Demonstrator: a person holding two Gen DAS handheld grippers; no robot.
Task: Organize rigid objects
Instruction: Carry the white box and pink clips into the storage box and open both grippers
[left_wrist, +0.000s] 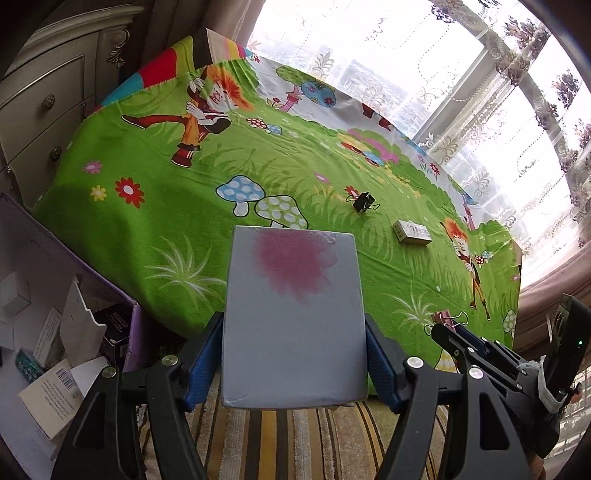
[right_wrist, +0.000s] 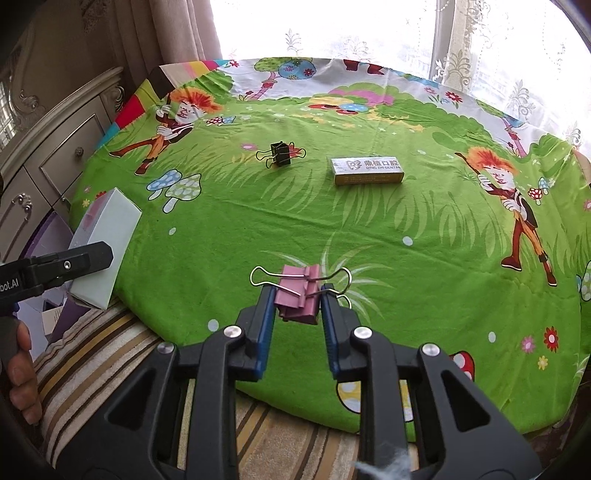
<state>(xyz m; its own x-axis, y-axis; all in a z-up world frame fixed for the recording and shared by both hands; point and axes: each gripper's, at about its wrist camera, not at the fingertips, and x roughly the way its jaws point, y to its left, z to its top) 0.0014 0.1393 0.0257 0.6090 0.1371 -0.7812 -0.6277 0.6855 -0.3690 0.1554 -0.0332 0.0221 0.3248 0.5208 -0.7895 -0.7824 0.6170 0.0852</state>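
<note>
- The left gripper (left_wrist: 293, 354) has its jaws clamped on both sides of a grey box (left_wrist: 293, 317) with a pink blotch on its face; the box is held off the desk, over its near left edge
- The right gripper (right_wrist: 297, 314) has its jaws pressed narrow on a pink binder clip (right_wrist: 297, 295), whose wire handles spread out to either side, above the near part of the green cartoon cloth (right_wrist: 369, 240)
- In the right wrist view the left gripper and its box sit at the far left, well apart from the pink clip
- Farther out on the cloth lies a black binder clip (right_wrist: 280, 153), and to its right, apart from it, a small yellow-and-white box (right_wrist: 367, 170) with printed lettering
- Left of the desk, low down, an open purple carton (left_wrist: 133, 332) holds loose small boxes and papers
- A pale drawer cabinet (left_wrist: 48, 110) stands beyond it, and lace curtains (left_wrist: 498, 92) hang behind the desk
</note>
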